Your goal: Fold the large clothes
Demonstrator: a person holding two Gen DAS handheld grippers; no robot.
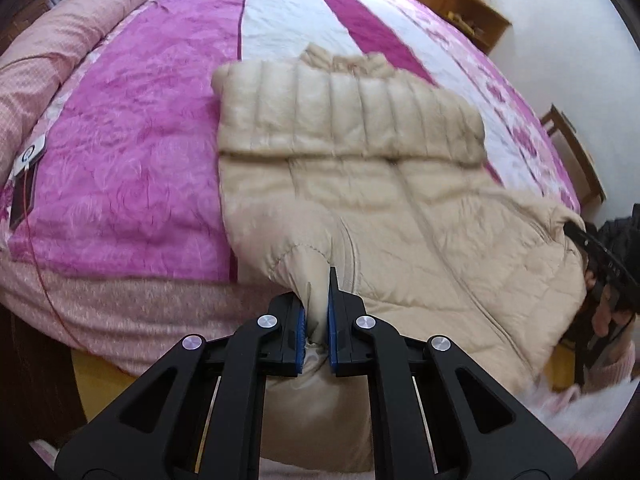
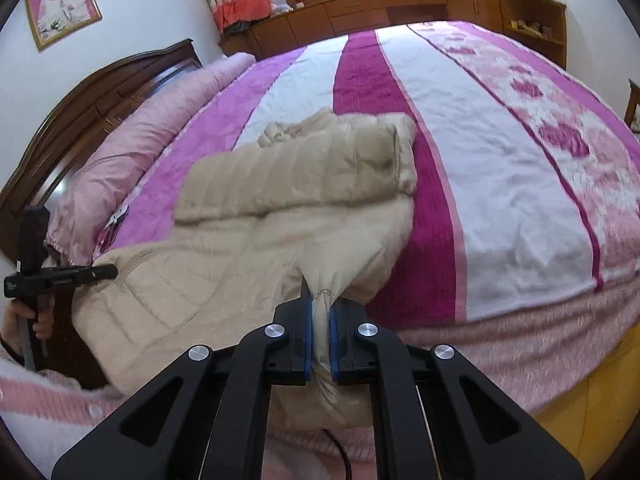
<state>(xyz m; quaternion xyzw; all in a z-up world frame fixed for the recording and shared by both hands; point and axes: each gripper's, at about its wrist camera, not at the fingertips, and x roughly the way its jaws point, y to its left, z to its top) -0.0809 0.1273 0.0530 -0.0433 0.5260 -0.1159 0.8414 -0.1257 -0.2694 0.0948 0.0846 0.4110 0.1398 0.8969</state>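
A beige quilted puffer jacket lies on the bed, its sleeves folded across the chest below the collar. My left gripper is shut on a pinch of the jacket's hem at its near left corner, lifted off the bed. In the right wrist view the same jacket shows, and my right gripper is shut on the hem at its near right corner. Each gripper also appears in the other's view: the right gripper at the far right, the left gripper at the far left, both held by hands.
The bed cover has magenta, white and pink flowered stripes. A pink rolled quilt lies along the dark wooden headboard. Wooden cabinets run under the window. A person's pink fuzzy sleeve is at the near edge.
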